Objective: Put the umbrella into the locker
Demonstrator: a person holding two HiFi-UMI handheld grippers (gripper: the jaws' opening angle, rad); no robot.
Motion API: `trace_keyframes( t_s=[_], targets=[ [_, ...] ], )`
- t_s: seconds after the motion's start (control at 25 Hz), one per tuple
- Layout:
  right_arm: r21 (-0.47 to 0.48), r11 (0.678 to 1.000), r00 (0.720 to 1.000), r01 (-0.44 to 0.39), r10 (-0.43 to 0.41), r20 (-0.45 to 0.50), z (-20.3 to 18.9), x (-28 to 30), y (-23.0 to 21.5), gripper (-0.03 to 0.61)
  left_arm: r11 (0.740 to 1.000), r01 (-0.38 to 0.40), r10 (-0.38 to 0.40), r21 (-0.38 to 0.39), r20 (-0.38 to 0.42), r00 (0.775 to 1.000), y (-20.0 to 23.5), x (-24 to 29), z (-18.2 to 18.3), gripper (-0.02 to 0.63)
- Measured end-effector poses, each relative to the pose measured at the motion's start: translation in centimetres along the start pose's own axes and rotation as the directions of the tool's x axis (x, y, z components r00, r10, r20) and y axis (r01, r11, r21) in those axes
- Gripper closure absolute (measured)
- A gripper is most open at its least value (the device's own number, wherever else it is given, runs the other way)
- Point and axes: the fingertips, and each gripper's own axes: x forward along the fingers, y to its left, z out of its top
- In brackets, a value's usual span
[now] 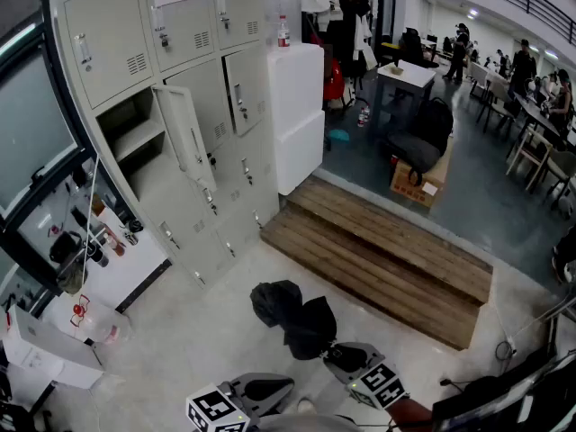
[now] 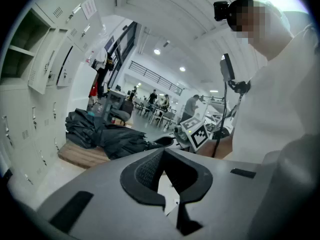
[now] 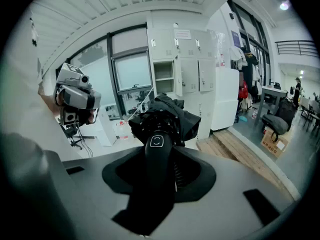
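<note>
Folded black umbrella (image 1: 297,318) held in the right tongs (image 1: 340,356), out in front of the locker bank (image 1: 225,106).

The right tongs are clamped on the umbrella's handle (image 3: 159,149), and the bundled canopy points toward the locker bank, whose open compartment (image 1: 133,138) has its door (image 1: 184,133) swung outward. The left tongs (image 1: 266,390) stand apart with nothing between them, just beside the right pair and farther from the locker bank than the umbrella.

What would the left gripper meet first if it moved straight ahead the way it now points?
Most likely the umbrella, held across its path by the right gripper. The left gripper itself is open, with nothing between its jaws. Depth is unclear, so the exact point of contact is uncertain.
</note>
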Motion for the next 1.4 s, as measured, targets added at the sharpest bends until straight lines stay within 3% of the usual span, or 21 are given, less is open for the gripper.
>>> trace_keyframes(
  t_s=[0.4,0.56,0.92,1.4],
  targets=[
    [0.033,0.998,0.998,-0.056,0.056,-0.008,0.8,-1.0,-0.5,0.425,1.0,-0.021,0.021,-0.013,0.048,0.999,-3.0,0.7,0.9,0.604],
    [0.045,0.996,0.997,-0.082,0.082,0.003,2.9,0.5,-0.9,0.425,0.999,-0.038,0.039,-0.019,0.067,0.997,-2.8,0.5,1.3,0.604],
    [0.008,0.992,0.99,-0.123,0.122,0.073,13.0,8.3,-1.6,0.425,0.999,0.041,-0.043,0.021,0.097,0.994,1.1,-0.5,3.8,0.603],
    [-0.052,0.995,0.987,-0.082,0.089,0.136,30.2,23.0,-3.5,0.425,0.995,0.076,-0.084,0.062,0.143,0.986,13.3,-7.4,9.8,0.603]
  ],
)
